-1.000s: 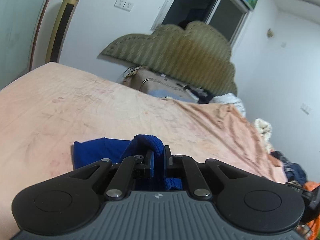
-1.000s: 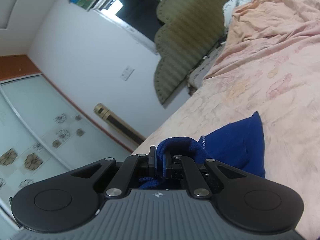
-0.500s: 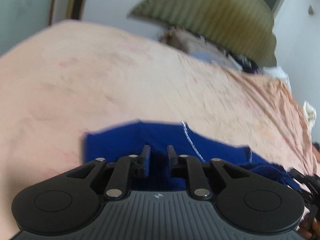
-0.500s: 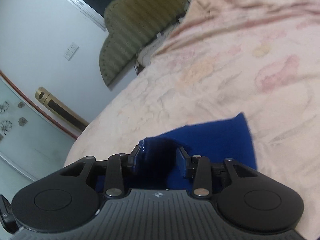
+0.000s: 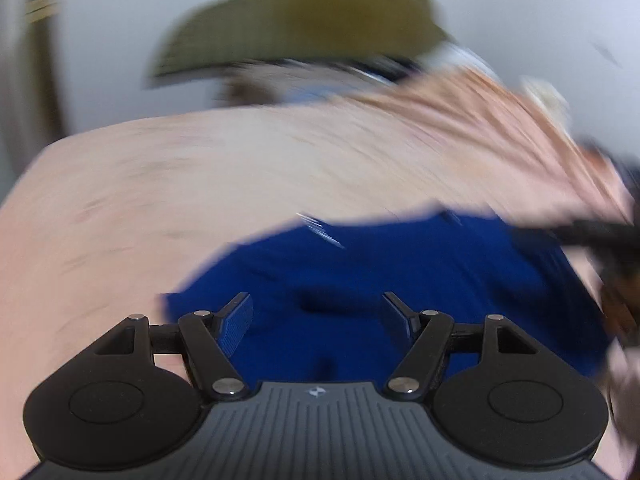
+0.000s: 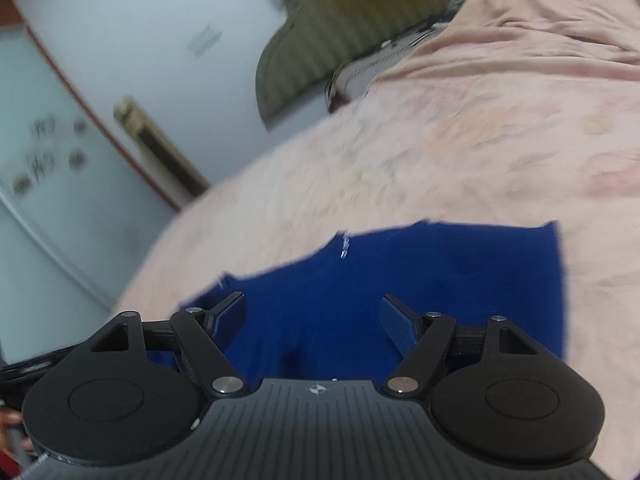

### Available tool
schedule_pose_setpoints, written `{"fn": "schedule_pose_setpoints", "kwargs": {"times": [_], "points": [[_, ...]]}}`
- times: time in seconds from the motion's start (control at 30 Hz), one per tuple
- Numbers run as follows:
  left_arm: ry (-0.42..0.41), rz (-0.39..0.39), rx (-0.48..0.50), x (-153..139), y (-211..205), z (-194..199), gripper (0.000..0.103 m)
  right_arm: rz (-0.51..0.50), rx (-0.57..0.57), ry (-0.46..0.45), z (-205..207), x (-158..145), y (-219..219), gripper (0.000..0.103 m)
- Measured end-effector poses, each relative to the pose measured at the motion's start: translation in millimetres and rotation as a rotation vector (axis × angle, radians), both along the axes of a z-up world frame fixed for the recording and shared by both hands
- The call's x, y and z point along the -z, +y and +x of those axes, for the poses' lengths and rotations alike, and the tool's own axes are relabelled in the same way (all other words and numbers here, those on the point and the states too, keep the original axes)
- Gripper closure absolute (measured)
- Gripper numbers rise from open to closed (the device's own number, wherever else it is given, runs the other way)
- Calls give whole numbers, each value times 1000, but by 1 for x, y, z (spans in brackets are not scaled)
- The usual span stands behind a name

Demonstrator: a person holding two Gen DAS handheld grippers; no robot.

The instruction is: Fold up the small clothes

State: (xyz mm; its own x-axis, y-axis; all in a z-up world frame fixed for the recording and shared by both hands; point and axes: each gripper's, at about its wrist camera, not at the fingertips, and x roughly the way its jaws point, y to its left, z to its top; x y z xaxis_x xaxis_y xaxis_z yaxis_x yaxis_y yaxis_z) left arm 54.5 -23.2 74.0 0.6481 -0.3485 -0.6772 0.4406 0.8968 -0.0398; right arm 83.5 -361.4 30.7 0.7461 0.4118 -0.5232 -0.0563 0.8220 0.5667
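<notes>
A dark blue garment (image 5: pixel 400 280) lies flat on the pink bedsheet (image 5: pixel 200 184), just in front of both grippers. It also shows in the right wrist view (image 6: pixel 420 280), with a small white tag (image 6: pixel 344 246) at its far edge. My left gripper (image 5: pixel 317 320) is open and empty just above the garment's near edge. My right gripper (image 6: pixel 313 320) is open and empty above the near edge too. The right gripper shows as a dark blur at the right edge of the left wrist view (image 5: pixel 600 236).
An olive padded headboard (image 6: pixel 352 32) stands at the far end of the bed, with white wall behind. A gold and black standing unit (image 6: pixel 160 148) and a glass wardrobe door (image 6: pixel 52 168) are to the left. The pink sheet (image 6: pixel 480 140) is rumpled at the far right.
Both grippers were shut on the blue garment a second ago, holding it up. They lowered it onto the bed and opened wide. The garment now lies flat.
</notes>
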Motion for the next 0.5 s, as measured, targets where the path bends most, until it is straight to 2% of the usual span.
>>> {"fn": "schedule_pose_setpoints", "kwargs": {"times": [0.07, 0.13, 0.17, 0.23, 0.33, 0.37, 0.4, 0.47, 0.5], "points": [[-22, 99, 74, 9, -22, -1, 33, -60, 30, 21, 11, 7, 7, 27], [-98, 225, 43, 21, -40, 7, 33, -165, 145, 57, 15, 10, 9, 27], [-132, 270, 0, 27, -45, 16, 33, -183, 184, 48, 10, 8, 9, 25], [-184, 370, -150, 39, -47, 45, 32, -130, 174, 2, -4, 3, 8, 24], [-219, 543, -481, 48, -31, 83, 33, -108, 138, -50, -27, -8, 12, 20], [-226, 545, -571, 42, -20, 84, 33, -131, 139, -65, -36, -12, 14, 18], [-238, 477, -594, 32, -10, 78, 33, -152, 140, -76, -45, -16, 14, 17], [-216, 251, -514, 14, 11, 55, 33, -178, 122, -98, -64, -24, 15, 13], [-187, 169, -462, 9, 18, 46, 32, -175, 104, -105, -70, -26, 15, 9]]}}
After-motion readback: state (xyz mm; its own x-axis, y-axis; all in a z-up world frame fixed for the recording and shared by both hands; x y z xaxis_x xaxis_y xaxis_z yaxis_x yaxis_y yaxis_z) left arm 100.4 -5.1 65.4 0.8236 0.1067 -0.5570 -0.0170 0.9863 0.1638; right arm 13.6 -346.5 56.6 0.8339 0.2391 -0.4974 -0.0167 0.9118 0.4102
